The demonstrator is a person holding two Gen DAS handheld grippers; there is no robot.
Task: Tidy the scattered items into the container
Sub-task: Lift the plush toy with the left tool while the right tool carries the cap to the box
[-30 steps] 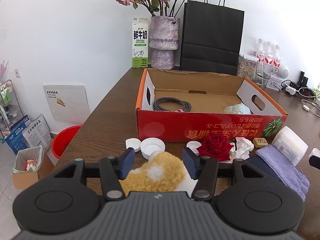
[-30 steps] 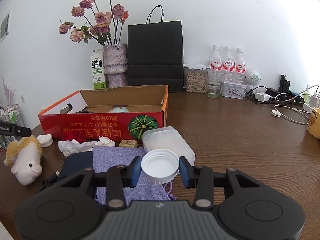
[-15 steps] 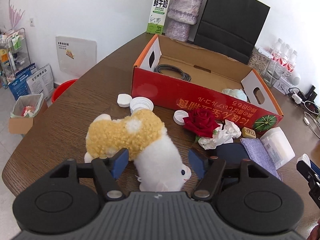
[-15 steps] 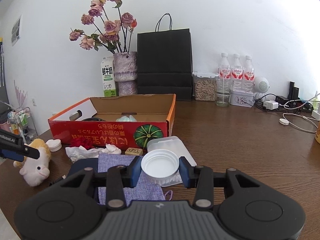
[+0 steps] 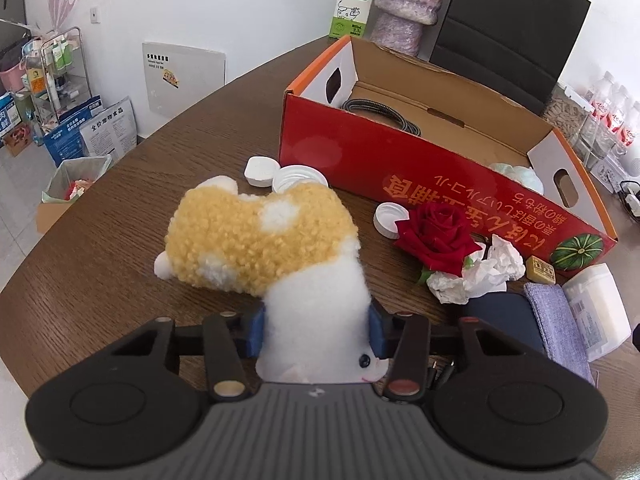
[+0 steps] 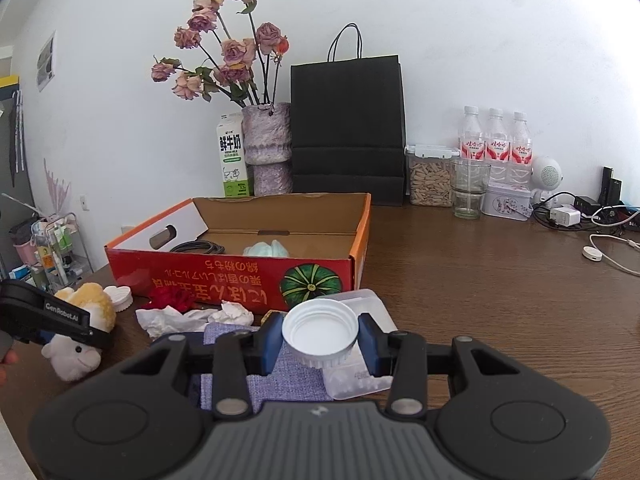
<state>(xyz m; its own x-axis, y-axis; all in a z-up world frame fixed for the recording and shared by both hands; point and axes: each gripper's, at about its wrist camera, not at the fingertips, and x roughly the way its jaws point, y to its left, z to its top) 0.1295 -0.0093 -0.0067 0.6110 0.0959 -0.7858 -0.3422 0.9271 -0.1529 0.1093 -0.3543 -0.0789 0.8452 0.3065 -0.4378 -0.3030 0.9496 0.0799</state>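
My left gripper (image 5: 316,330) is shut on the white head of a yellow-and-white plush toy (image 5: 260,240) that rests on the table in front of the red cardboard box (image 5: 420,176). The toy also shows in the right wrist view (image 6: 80,320), with the left gripper (image 6: 44,316) on it. My right gripper (image 6: 320,340) is shut on a white jar lid (image 6: 320,330), held above a purple cloth (image 6: 256,376) near the box (image 6: 240,276). The box holds a coiled cable (image 5: 384,114) and a pale green wad (image 5: 520,178).
By the box front lie white lids (image 5: 262,170), a red rose (image 5: 436,236), crumpled tissue (image 5: 480,276), a small tan block (image 5: 540,270), a white plastic container (image 5: 596,316) and a dark pad (image 5: 500,324). A vase, milk carton, black bag and bottles stand behind.
My left gripper has come down and closed on the plush toy's white head; earlier its jaws stood open around it. My right gripper has risen slightly, still holding the lid.
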